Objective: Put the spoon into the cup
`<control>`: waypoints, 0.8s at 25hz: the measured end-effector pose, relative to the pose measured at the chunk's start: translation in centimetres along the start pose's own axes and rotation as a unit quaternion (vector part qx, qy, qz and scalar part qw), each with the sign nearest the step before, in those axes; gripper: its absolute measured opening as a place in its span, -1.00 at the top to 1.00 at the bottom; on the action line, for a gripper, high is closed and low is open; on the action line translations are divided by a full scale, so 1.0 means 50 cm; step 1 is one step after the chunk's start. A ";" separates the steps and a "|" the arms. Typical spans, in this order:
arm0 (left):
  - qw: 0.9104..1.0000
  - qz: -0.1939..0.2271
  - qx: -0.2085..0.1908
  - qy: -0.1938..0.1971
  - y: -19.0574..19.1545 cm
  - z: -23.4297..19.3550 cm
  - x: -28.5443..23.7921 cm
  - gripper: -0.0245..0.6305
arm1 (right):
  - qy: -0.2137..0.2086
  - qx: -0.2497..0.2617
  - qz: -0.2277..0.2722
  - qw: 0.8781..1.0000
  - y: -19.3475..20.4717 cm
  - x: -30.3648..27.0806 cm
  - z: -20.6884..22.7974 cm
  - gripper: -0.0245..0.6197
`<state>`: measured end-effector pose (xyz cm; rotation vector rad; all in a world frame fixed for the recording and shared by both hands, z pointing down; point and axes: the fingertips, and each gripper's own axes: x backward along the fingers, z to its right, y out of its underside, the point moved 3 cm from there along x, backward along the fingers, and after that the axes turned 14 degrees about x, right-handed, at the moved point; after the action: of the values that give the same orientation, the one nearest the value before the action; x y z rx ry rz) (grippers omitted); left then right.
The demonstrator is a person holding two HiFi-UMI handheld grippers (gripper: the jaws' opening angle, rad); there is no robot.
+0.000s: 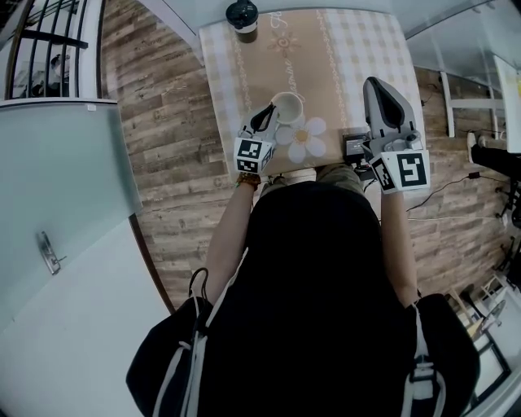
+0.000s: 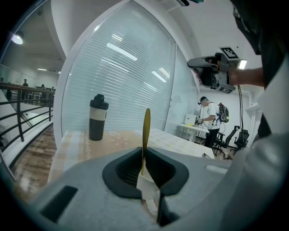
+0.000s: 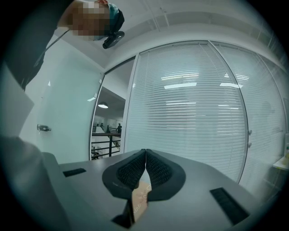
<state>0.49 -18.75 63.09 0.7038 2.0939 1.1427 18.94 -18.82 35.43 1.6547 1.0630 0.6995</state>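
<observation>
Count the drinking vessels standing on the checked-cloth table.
2. A white round cup stands near the front edge of the table; a dark lidded tumbler with a pale band stands at the far edge. The person's body may hide anything nearer.

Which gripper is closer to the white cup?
Left. The left gripper, holding the spoon, is beside the cup; the right gripper is apart, off to the cup's right.

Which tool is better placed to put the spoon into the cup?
Left. The left tool is shut on the spoon and sits right beside the cup; the right tool is shut, empty and farther away.
</observation>
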 end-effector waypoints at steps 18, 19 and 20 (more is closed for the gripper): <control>1.000 -0.012 0.002 -0.011 -0.001 -0.004 0.067 0.59 | 0.012 0.007 -0.013 1.000 -0.002 0.031 0.011 0.90; 1.000 -0.002 0.010 -0.013 -0.015 -0.007 0.076 0.59 | 0.011 0.008 -0.013 1.000 -0.003 0.030 0.010 0.90; 1.000 0.009 0.019 -0.016 -0.030 -0.011 0.085 0.59 | 0.009 0.009 -0.012 1.000 -0.003 0.029 0.008 0.90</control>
<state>-2.93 -16.76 60.82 0.7546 2.0913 1.0962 19.87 -17.65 35.07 1.6498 1.1036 0.6926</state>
